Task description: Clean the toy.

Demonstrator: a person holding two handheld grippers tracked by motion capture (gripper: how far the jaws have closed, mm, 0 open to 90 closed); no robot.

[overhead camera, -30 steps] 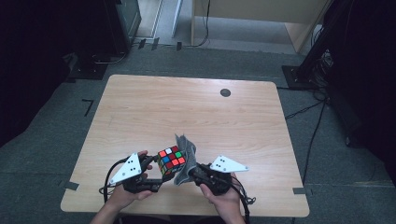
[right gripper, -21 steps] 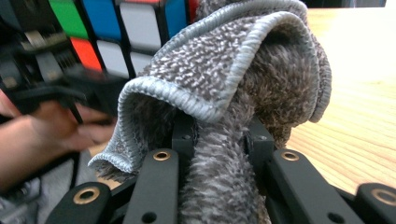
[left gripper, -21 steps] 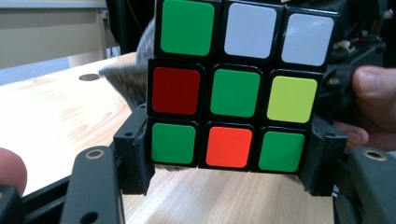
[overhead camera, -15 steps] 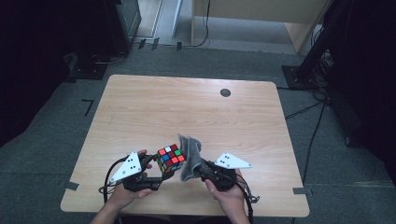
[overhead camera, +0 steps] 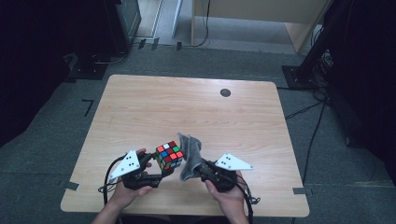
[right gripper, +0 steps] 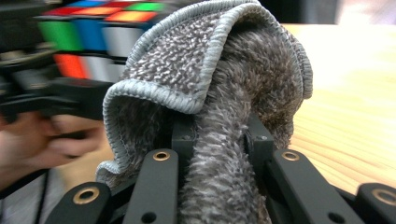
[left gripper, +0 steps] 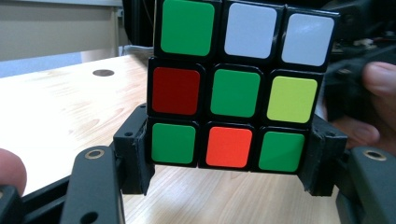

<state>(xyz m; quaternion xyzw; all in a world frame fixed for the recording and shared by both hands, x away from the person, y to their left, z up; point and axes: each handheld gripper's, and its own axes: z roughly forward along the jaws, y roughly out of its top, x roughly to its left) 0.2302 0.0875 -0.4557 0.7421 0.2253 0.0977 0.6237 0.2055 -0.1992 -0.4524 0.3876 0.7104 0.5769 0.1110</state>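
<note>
A colour-tiled puzzle cube [overhead camera: 169,155] is held above the table's near edge, and my left gripper [overhead camera: 158,169] is shut on its lower layer. In the left gripper view the cube [left gripper: 233,84] shows green, white, red, orange and yellow tiles, with the jaws pressing its bottom row from both sides. My right gripper [overhead camera: 198,169] is shut on a grey terry cloth [overhead camera: 190,154], which stands bunched up right beside the cube's right face. In the right gripper view the cloth [right gripper: 219,107] rises folded out of the jaws, with the cube [right gripper: 88,32] blurred behind it at the left.
The wooden table [overhead camera: 187,112] has a small dark round hole [overhead camera: 225,92] near its far right. Dark equipment stands and cables lie on the floor around it. A person's hands hold both grippers at the near edge.
The right gripper has moved the cloth a little leftwards, closer against the cube. The left gripper and the cube have stayed where they were.
</note>
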